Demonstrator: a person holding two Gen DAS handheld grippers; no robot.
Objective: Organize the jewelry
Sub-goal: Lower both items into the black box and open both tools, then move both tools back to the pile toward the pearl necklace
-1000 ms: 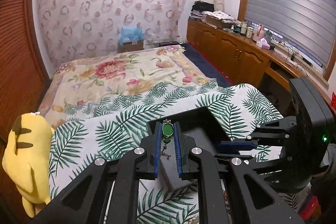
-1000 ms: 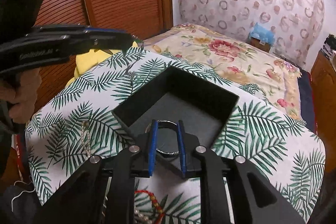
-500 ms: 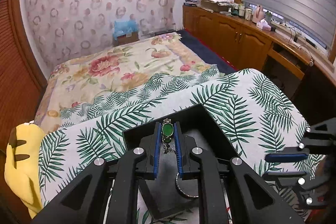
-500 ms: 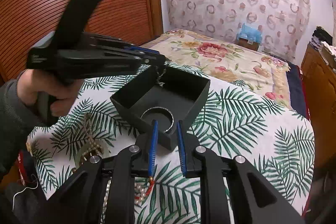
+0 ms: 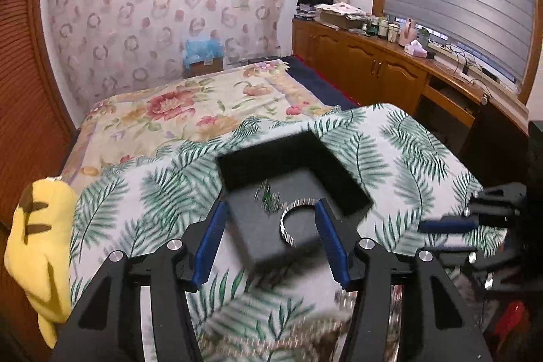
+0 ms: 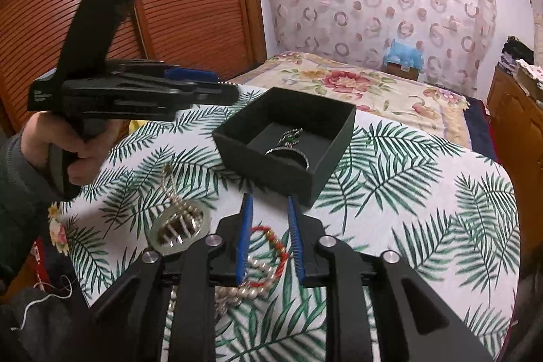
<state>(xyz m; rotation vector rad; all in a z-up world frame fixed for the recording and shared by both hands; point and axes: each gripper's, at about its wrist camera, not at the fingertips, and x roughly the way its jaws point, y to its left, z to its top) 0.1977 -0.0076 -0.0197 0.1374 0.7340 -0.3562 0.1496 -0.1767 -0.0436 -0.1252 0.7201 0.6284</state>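
- The left gripper [image 5: 269,238] has just been opening; its jaws stand about half apart and empty, the green pendant necklace [image 6: 290,138] lying loose in the black box [image 6: 271,167].
- The right gripper [image 6: 269,238] has parted slightly, narrow and holding nothing, with the red bead bracelet [image 6: 276,251] on the table between its fingers at 6 o'clock of the box.
- Lower it square and pinch the beads only, clear of the pearl strand [image 6: 253,289].

Black boxes [image 6: 271,165]: 1
Bangles in box [image 5: 288,223]: 1
Green pendants [image 6: 290,138]: 1
Red bead bracelets [image 6: 276,246]: 1
Yellow plush toys [image 5: 37,246]: 1
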